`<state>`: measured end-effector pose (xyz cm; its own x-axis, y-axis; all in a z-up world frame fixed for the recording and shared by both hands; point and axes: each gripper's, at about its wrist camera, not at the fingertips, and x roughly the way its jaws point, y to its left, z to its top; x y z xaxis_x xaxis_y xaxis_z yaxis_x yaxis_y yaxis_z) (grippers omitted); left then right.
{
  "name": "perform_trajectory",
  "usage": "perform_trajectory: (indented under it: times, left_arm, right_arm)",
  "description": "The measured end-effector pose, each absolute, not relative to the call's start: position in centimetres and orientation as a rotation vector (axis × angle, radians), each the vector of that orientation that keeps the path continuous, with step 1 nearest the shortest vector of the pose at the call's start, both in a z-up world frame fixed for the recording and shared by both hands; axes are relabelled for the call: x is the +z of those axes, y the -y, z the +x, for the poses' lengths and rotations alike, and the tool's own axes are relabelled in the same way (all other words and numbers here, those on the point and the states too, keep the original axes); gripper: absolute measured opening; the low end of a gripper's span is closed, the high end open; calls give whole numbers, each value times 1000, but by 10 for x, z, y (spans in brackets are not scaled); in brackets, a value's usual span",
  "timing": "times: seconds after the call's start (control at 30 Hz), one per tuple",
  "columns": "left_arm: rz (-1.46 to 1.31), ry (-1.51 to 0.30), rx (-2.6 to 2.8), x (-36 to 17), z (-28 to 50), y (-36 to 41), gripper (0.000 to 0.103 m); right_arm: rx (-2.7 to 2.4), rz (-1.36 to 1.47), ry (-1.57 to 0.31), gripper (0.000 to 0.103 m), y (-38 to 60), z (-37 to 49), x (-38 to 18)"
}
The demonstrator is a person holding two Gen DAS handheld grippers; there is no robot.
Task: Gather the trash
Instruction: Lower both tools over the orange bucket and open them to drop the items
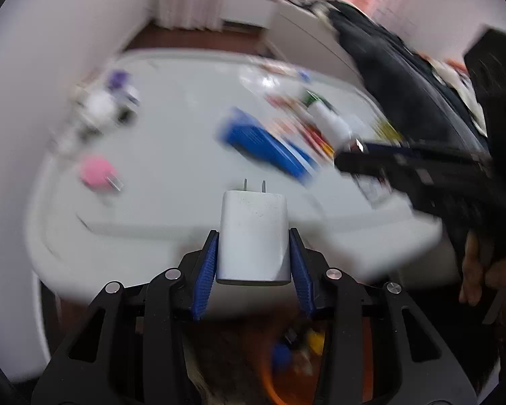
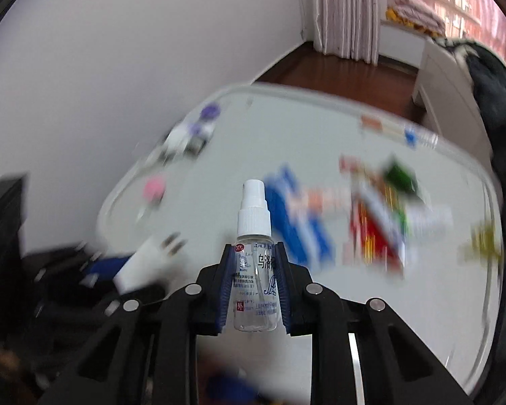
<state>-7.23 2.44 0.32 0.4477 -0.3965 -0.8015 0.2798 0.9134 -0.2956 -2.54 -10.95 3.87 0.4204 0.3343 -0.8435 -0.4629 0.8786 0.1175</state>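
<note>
My left gripper (image 1: 253, 236) is shut on a white plug charger (image 1: 253, 233), prongs pointing forward, held above the near edge of the white table (image 1: 185, 128). My right gripper (image 2: 253, 253) is shut on a small clear spray bottle (image 2: 253, 270) with a white pump top, held upright over the table's near edge. In the right wrist view the charger (image 2: 148, 260) and the left gripper show at lower left. In the left wrist view the right gripper (image 1: 347, 158) shows at right, blurred.
On the table lie a blue box (image 1: 266, 141), a pink item (image 1: 96, 170), purple and white items (image 1: 114, 98) at the far left, and red and green packets (image 2: 377, 222). An orange container with items (image 1: 300, 354) is below the left gripper. Dark clothing (image 1: 388, 54) is at right.
</note>
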Motion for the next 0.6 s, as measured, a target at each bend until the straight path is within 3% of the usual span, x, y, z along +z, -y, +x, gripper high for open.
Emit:
perform_trajectory:
  times: [0.13, 0.37, 0.43, 0.47, 0.5, 0.53, 0.6]
  left_arm:
    - [-106, -1120, -520, -18, -115, 3, 40]
    - [-9, -1225, -630, -40, -160, 39, 41]
    - [-15, -1237, -625, -44, -164, 39, 41]
    - [-20, -1236, -617, -43, -163, 38, 41]
    - [-23, -1228, -604, -41, -161, 35, 42]
    - [-24, -1206, -576, -35, -158, 29, 48]
    - [-32, -1161, -537, -24, -148, 20, 55]
  right_arm:
    - [482, -106, -1128, 24, 142, -114, 6]
    - [355, -19, -1333, 26, 179, -188, -64]
    - [289, 17, -1336, 55, 190, -188, -68]
    - [281, 46, -1315, 61, 194, -187, -63]
    - [271, 85, -1263, 74, 199, -185, -52]
    - [265, 103, -1226, 82, 203, -182, -41]
    - [256, 101, -1162, 82, 206, -174, -22]
